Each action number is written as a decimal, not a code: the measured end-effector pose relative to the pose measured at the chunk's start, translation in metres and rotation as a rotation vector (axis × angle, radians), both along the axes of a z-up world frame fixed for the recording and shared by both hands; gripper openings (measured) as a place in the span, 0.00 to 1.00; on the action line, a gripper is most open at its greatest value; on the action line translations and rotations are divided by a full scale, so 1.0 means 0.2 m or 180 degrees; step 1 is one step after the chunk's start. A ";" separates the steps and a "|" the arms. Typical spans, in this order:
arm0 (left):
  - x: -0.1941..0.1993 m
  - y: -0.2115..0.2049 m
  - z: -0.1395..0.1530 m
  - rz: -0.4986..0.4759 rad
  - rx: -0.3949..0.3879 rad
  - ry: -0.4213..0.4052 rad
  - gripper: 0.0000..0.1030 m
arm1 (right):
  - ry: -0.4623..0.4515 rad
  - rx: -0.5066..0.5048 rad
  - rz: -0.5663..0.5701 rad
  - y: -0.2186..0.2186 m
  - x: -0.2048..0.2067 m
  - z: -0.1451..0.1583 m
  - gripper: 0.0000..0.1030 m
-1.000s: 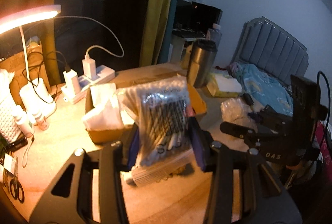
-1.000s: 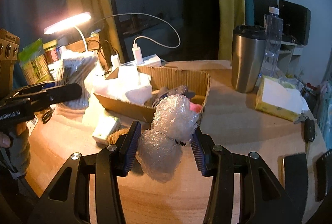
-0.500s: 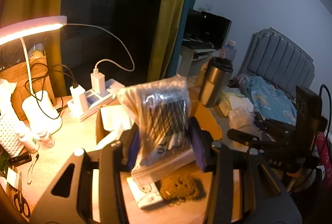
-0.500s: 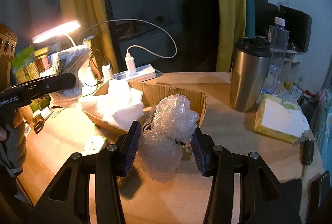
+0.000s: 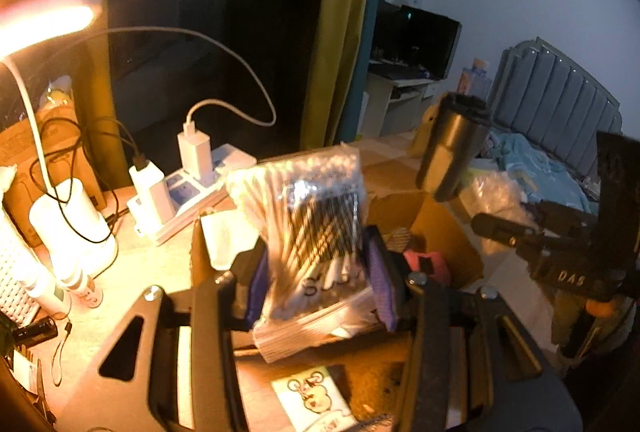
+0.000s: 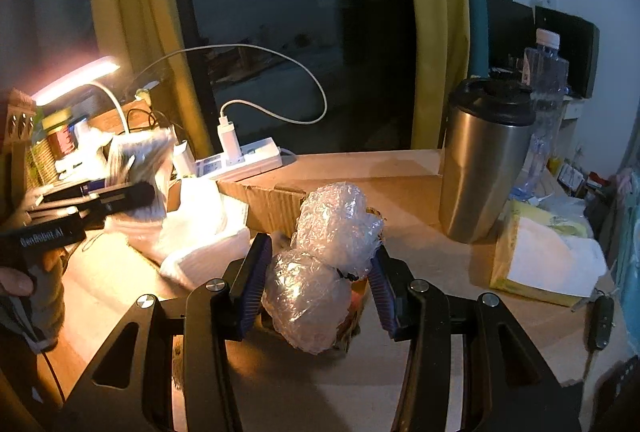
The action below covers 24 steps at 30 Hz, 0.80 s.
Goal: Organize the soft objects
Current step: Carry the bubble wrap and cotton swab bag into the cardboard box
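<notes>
My left gripper [image 5: 316,284] is shut on a clear bag of cotton swabs [image 5: 316,232], held upright above the near edge of an open cardboard box [image 5: 444,228]. In the box lie white tissues [image 5: 228,240] and a pink item [image 5: 424,264]. My right gripper [image 6: 316,280] is shut on a crumpled wad of bubble wrap [image 6: 324,264], just in front of the cardboard box [image 6: 272,200] and over its near wall. The right wrist view has the left gripper [image 6: 136,192] at the left with the swab bag [image 6: 136,160]. Beside the box in the left wrist view is the right gripper [image 5: 492,226].
A steel tumbler [image 6: 484,160], a water bottle [image 6: 544,72], a yellow tissue pack [image 6: 540,256] and a key fob [image 6: 600,320] stand right of the box. Behind it lie a power strip [image 6: 240,160] with chargers and a lit desk lamp [image 5: 44,20]. A cartoon-printed card [image 5: 312,396] lies below my left gripper.
Both grippers have travelled forward with their loads toward the box. The swab bag now hangs over the box's near edge, and the bubble wrap has reached its front wall.
</notes>
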State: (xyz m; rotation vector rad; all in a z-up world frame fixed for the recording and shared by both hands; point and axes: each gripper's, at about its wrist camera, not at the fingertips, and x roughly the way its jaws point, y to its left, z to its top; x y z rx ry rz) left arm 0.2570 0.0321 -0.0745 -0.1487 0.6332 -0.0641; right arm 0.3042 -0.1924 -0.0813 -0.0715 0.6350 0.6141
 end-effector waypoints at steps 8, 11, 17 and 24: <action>0.13 0.05 -0.14 0.0013 -0.0002 0.0193 0.44 | 0.0079 -0.0080 -0.0053 0.08 0.13 -0.10 0.49; 0.18 0.06 -0.21 0.0003 -0.0012 0.0311 0.44 | 0.0109 -0.0102 -0.0091 0.09 0.18 -0.13 0.49; 0.24 0.03 -0.31 -0.0043 0.0048 0.0486 0.44 | 0.0194 -0.0076 -0.0107 0.10 0.24 -0.19 0.49; 0.27 0.01 -0.35 -0.0012 0.0067 0.0610 0.48 | 0.0207 -0.0064 -0.0071 0.11 0.24 -0.20 0.50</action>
